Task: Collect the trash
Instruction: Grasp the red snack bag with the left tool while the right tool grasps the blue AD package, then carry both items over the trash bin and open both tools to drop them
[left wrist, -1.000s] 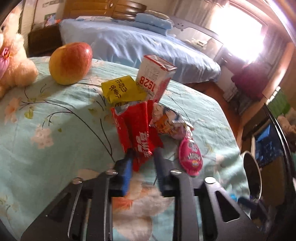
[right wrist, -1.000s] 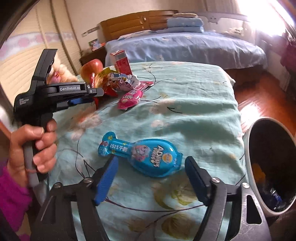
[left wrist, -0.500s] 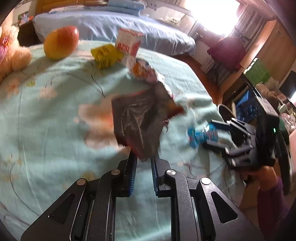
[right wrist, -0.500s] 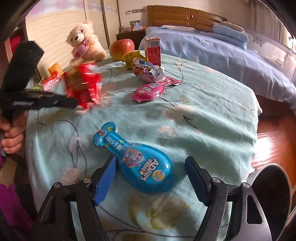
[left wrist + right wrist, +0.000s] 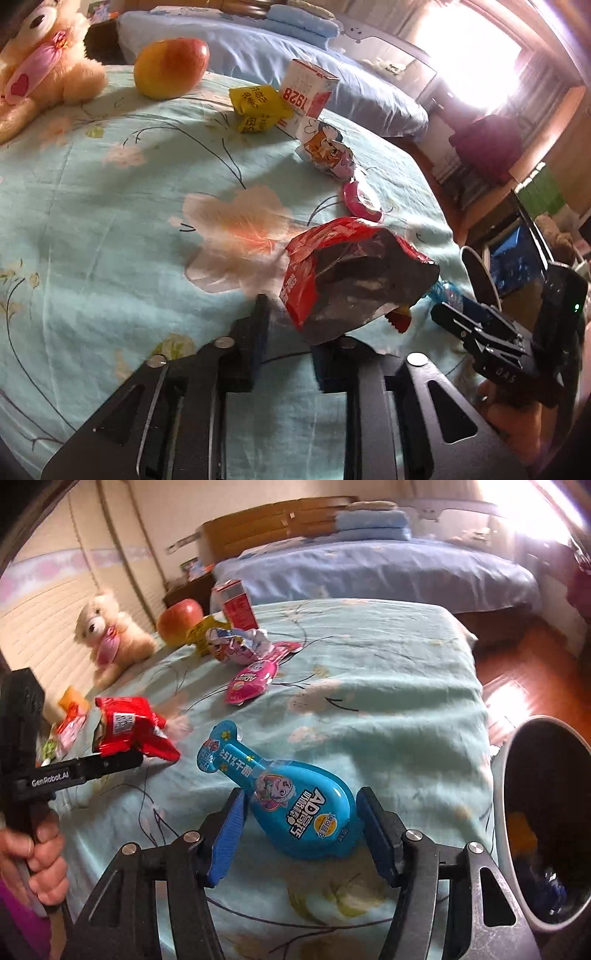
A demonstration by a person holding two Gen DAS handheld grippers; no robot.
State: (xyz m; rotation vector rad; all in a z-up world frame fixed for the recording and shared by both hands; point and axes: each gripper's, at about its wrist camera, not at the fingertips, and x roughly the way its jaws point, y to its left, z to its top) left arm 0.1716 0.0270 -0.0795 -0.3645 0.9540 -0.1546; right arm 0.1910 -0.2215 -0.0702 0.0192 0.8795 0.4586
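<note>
My left gripper [image 5: 291, 332] has just been opening, the red wrapper [image 5: 332, 273] loose between its jaws above the table. My right gripper [image 5: 301, 830] has been closing around the blue packet [image 5: 295, 805] without pinching it, beside the bin [image 5: 546, 812], which holds dark scraps.

A teddy bear [image 5: 107, 635] sits at the far left of the floral tablecloth [image 5: 388, 686], with an apple [image 5: 181, 618] just to its right. Beyond the table lies a bed with a blue cover [image 5: 369, 568], folded blue bedding [image 5: 373, 520] stacked at its wooden headboard [image 5: 266, 528]. Bright window light [image 5: 491, 48] floods the far right.
</note>
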